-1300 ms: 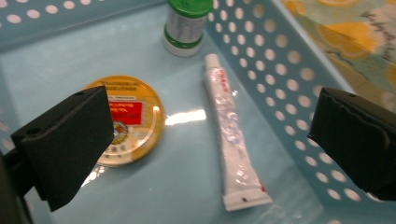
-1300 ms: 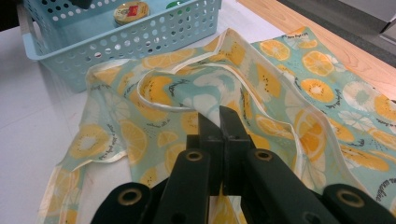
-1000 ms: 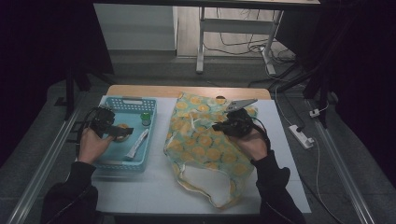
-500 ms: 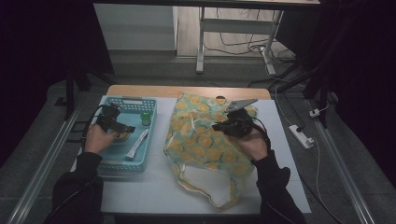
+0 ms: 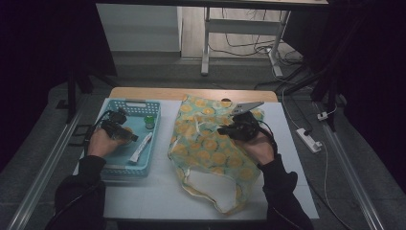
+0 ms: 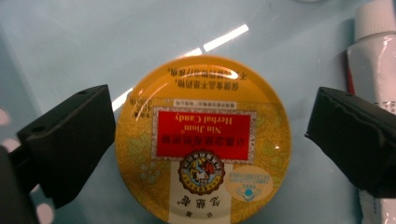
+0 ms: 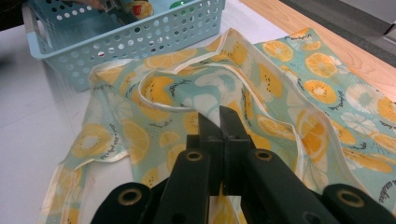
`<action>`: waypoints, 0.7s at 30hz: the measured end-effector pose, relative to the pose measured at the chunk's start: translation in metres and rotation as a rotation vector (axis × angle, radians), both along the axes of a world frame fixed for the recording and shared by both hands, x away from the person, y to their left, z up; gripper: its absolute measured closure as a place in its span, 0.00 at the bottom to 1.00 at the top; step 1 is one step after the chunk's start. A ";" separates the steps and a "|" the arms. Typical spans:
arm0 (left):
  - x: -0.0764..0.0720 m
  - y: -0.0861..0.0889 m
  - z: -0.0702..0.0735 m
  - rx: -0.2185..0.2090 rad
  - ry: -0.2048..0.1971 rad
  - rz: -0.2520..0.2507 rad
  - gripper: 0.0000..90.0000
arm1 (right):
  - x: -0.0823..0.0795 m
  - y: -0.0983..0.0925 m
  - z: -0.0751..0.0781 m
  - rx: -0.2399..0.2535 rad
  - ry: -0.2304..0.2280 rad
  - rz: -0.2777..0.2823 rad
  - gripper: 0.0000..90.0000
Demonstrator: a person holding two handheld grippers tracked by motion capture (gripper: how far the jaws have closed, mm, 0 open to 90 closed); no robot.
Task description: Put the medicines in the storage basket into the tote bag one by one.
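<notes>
Your left gripper (image 6: pixel 205 135) stands wide open astride the yellow tin (image 6: pixel 203 140), centre frame, inside the basket (image 5: pixel 111 167). Pads clear of it. Your right gripper (image 7: pixel 219 122) is closed, pinching the bag (image 7: pixel 289 93) at centre.

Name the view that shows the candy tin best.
The left gripper view: the candy tin lies close up, label readable. The high view gives a small yellow patch beneath the left gripper; the right gripper view, a glimpse in the basket.
</notes>
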State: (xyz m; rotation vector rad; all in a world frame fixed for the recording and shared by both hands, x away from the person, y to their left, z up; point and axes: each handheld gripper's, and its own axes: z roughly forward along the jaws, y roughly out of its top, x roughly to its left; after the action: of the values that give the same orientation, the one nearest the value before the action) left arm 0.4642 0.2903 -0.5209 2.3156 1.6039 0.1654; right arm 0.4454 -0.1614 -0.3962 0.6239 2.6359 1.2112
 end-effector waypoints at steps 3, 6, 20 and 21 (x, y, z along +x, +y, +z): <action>-0.001 0.000 0.001 0.016 0.010 0.014 0.12 | 0.000 0.000 -0.001 -0.001 0.002 0.000 0.99; -0.002 0.000 0.002 0.011 0.020 0.018 0.22 | 0.000 0.000 -0.001 -0.003 0.002 0.000 0.99; -0.007 0.003 0.008 -0.044 0.000 0.046 0.22 | 0.001 0.001 -0.002 0.001 -0.003 0.000 0.99; -0.008 0.004 0.009 -0.055 -0.010 0.047 0.22 | 0.001 0.001 -0.002 0.001 -0.003 -0.001 0.99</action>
State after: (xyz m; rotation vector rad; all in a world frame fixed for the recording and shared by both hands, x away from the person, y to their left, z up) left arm 0.4563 0.2942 -0.5115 2.2338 1.6388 0.1412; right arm 0.4460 -0.1608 -0.3977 0.6224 2.6324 1.2122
